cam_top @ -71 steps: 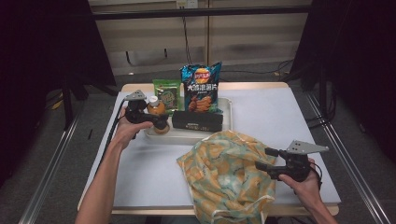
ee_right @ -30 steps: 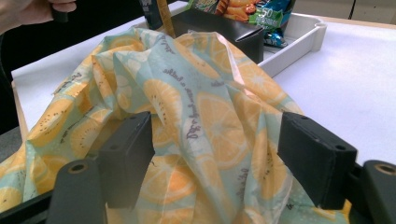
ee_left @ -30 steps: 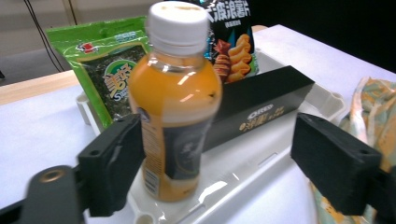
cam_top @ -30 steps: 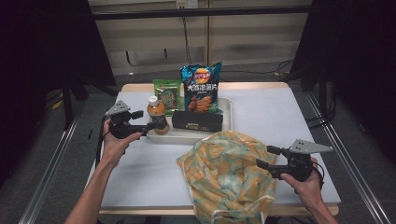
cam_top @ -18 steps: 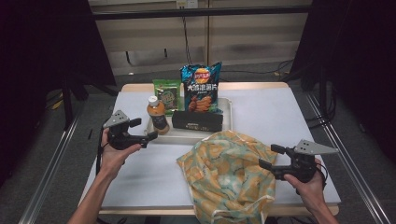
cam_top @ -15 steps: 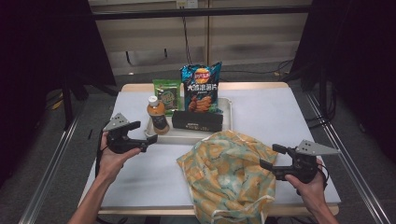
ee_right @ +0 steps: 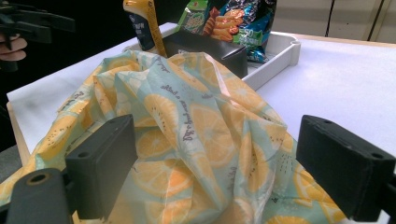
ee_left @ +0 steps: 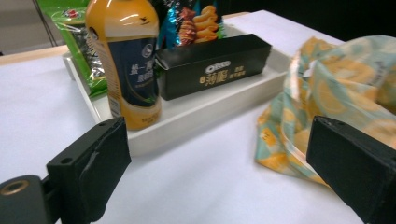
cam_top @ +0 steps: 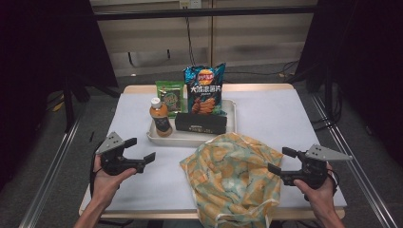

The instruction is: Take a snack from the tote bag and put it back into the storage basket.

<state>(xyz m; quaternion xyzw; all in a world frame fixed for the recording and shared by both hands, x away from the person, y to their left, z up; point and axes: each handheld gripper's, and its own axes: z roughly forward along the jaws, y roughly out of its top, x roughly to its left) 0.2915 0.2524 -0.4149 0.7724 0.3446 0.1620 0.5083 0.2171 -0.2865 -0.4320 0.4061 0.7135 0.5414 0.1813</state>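
- Left gripper [cam_top: 141, 160] is wide and empty, its jaws just opened; the bottle [cam_top: 160, 117] stands ahead in the tray [cam_top: 190, 138].
- Right gripper [cam_top: 280, 163], jaws just widening, faces the bag [cam_top: 233, 178] directly ahead.
- Next, likely: grasp the bag's edge.

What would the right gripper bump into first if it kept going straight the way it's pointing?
Most likely the orange-print bag. The right gripper has open jaws aimed straight at its crumpled fabric, which lies just ahead of the tips. The white tray sits farther behind it.
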